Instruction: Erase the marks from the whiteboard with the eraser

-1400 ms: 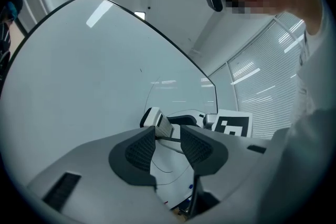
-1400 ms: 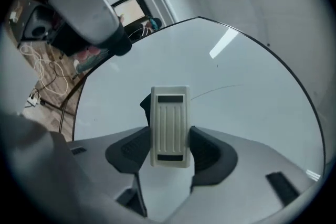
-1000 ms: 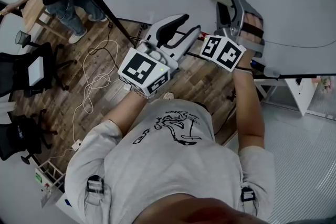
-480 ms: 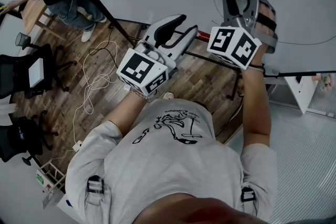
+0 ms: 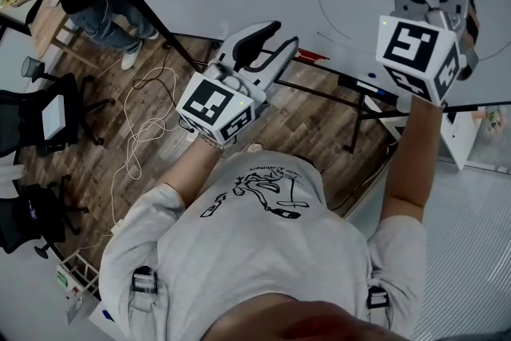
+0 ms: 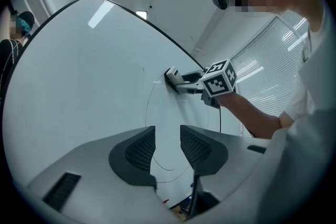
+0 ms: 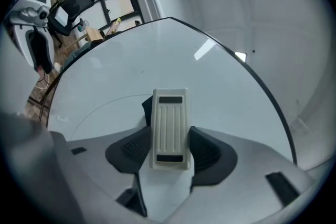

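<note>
One worry here: right gripper (image 7: 169,151) has its jaws clamped on the eraser (image 7: 169,118), up against the whiteboard (image 7: 157,55) by the thin drawn circle (image 7: 108,102). Tilt it and only an edge wipes, so bits of line survive. Left gripper (image 6: 167,147) has its jaws apart, empty.

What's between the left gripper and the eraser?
Only whiteboard with a thin pen line curving across it, seen in the left gripper view.

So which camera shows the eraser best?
The right gripper view: the eraser fills the middle, clamped between the jaws, ribbed back showing. The left gripper view shows it small and distant; the head view barely catches it.
</note>
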{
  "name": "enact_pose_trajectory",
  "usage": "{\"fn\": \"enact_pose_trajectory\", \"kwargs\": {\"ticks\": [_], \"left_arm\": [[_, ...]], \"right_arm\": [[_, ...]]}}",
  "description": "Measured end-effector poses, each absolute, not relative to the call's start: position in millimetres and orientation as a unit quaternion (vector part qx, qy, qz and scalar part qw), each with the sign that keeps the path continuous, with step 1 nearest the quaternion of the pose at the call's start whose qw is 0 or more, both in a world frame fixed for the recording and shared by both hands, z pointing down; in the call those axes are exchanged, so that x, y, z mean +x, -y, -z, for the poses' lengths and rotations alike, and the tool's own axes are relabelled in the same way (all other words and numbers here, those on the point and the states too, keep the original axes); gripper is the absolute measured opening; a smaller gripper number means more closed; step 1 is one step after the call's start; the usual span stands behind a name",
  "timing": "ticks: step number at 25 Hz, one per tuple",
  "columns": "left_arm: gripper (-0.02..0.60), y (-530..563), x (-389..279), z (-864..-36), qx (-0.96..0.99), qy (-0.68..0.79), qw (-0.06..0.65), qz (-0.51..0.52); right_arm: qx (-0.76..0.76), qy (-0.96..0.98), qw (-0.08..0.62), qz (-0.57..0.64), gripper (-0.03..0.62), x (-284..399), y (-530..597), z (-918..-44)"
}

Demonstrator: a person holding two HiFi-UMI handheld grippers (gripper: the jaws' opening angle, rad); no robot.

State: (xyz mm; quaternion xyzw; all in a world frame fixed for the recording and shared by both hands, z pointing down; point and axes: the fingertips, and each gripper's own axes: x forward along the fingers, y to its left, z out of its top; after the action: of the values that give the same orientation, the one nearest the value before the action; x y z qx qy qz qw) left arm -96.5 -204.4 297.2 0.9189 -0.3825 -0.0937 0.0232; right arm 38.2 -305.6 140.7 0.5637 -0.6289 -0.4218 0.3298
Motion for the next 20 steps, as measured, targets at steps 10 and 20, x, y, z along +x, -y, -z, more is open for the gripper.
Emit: {"fn": "enact_pose_trajectory", "kwargs": {"ticks": [10,20], "left_arm": [[0.158,202,-109,-298,0.915,0.392,0.016,0.092],[0.158,197,-126,-289,0.909,0.406,0.011,0.092]], "right_arm": [[0.666,0.585,0.226,0.404,0.238,127,295,-33],[0.639,0.566,0.274,0.442,0.236,73,305,-57]]}}
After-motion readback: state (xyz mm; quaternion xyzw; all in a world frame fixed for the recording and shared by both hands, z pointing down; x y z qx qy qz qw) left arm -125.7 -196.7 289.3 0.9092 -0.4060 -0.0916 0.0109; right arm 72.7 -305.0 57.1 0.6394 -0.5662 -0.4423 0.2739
